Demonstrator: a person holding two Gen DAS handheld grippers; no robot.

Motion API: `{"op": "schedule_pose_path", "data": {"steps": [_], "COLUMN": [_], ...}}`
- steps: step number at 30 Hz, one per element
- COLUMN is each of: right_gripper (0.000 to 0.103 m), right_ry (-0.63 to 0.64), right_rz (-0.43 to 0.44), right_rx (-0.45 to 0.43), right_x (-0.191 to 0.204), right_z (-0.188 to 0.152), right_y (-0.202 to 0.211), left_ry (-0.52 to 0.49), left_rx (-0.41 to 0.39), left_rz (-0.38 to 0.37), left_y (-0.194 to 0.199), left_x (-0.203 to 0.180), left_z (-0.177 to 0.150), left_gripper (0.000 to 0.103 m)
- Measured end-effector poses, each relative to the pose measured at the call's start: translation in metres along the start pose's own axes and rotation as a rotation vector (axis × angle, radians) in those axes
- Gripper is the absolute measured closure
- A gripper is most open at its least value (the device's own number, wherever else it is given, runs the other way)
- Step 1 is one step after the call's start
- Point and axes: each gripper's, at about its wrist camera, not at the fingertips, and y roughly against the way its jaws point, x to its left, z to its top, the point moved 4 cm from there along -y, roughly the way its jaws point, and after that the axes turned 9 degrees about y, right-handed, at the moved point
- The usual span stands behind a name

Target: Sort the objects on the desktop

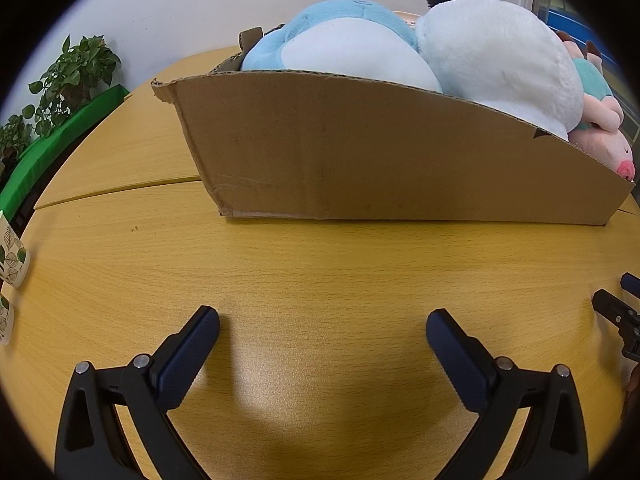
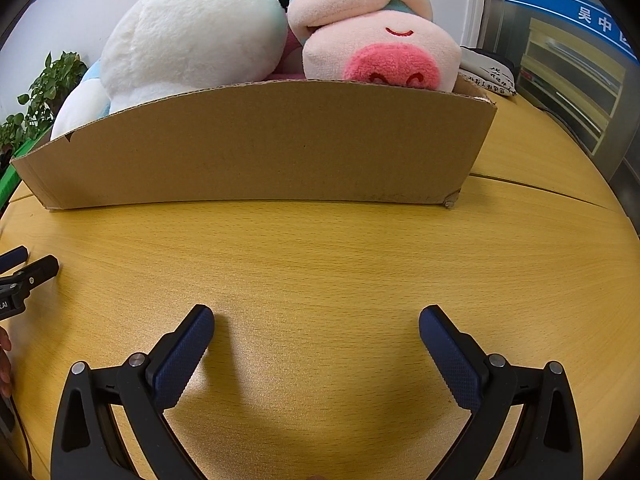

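Both of your grippers hang over bare counter [image 1: 320, 272], tilted downward, and each has its jaws spread wide with nothing between them: the left gripper [image 1: 322, 322] and the right gripper [image 2: 316, 318] alike.

What matters for your next move is that everything you could sort lies ahead of the jaws and above them, inside the cardboard box [image 1: 360, 152]. Its long wall runs crosswise to both grippers, so you face its broad side rather than an end. You would have to go up and over that wall, not straight forward.

The toys split by side. The blue plush [image 1: 320, 40] sits toward the box's left end, nearer your left hand. The pink pig plush [image 2: 380, 56] leans over the rim at the right end, nearer your right hand. The white plush [image 2: 192, 36] bulges between them, within reach of either.

At the left edge of the counter, well apart from the box, stand leaf-printed cups [image 1: 12, 256]; only your left gripper sees them.
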Motion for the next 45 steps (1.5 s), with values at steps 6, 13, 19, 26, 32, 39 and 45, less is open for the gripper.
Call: {"op": "schedule_pose_path", "data": {"steps": [6, 13, 19, 26, 32, 39, 45], "right_gripper": [0.0, 0.0, 0.0, 0.0, 0.0, 0.0, 0.0], "right_ry": [0.0, -0.001, 0.0, 0.002, 0.031, 0.07, 0.177], "right_rz": [0.0, -0.001, -0.001, 0.002, 0.023, 0.05, 0.127], "right_rx": [-0.001, -0.001, -0.002, -0.002, -0.007, -0.013, -0.027], "right_x": [0.002, 0.003, 0.003, 0.003, 0.001, -0.013, -0.058], "right_z": [0.002, 0.002, 0.002, 0.003, 0.003, -0.001, -0.008], "right_y": [-0.001, -0.001, -0.002, -0.002, -0.002, -0.001, -0.004], "left_ry": [-0.002, -0.004, -0.005, -0.005, -0.015, -0.015, -0.035], "left_rx": [0.0, 0.001, 0.001, 0.001, 0.001, 0.0, 0.002], "left_rz": [-0.002, -0.005, -0.007, -0.008, -0.015, -0.014, -0.025], "left_y": [0.002, 0.002, 0.003, 0.003, 0.003, 0.005, 0.006], "left_x": [0.003, 0.008, 0.009, 0.01, 0.013, 0.035, 0.082], "left_z": [0.0, -0.001, -0.001, -0.001, 0.0, 0.001, 0.007], "left_gripper": [0.0, 0.0, 0.0, 0.0, 0.0, 0.0, 0.0]}}
